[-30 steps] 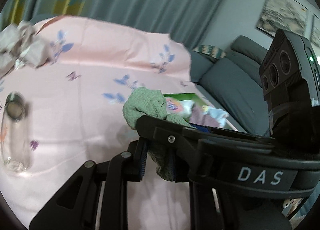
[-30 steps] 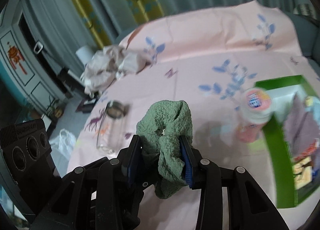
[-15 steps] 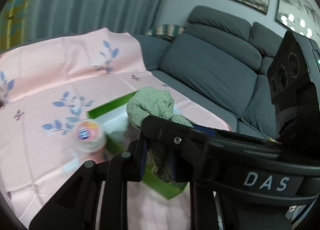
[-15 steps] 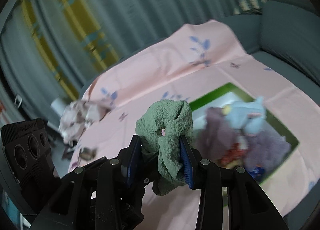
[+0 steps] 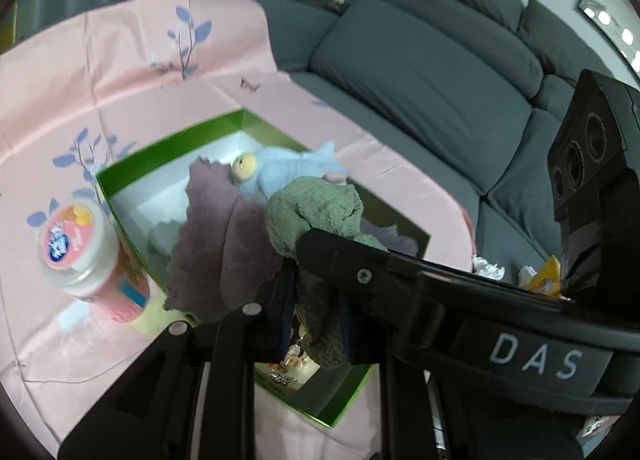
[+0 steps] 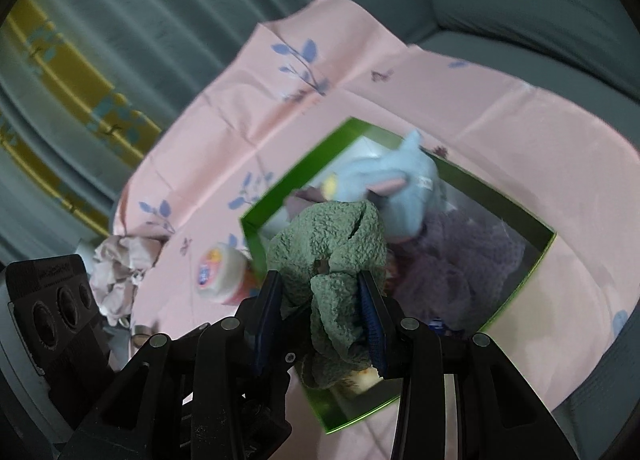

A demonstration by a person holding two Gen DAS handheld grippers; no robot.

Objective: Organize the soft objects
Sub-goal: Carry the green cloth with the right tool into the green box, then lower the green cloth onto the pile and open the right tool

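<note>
Your right hand-held gripper clamps a green terry scrunchie between its blue pads, held directly above the green box on the pink-clothed bench. The box lies straight ahead and below, already holding a blue plush toy and purple knit cloth. Whether your left hand-held gripper grips anything cannot be told.

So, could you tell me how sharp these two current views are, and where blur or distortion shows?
Left wrist view: the green cloth and green box are fairly sharp; the pink-lidded jar is smeared; fisheye bends the sofa. Right wrist view: softer overall; the blue plush toy and curtain are blurred, while the right gripper stays crisp.
</note>
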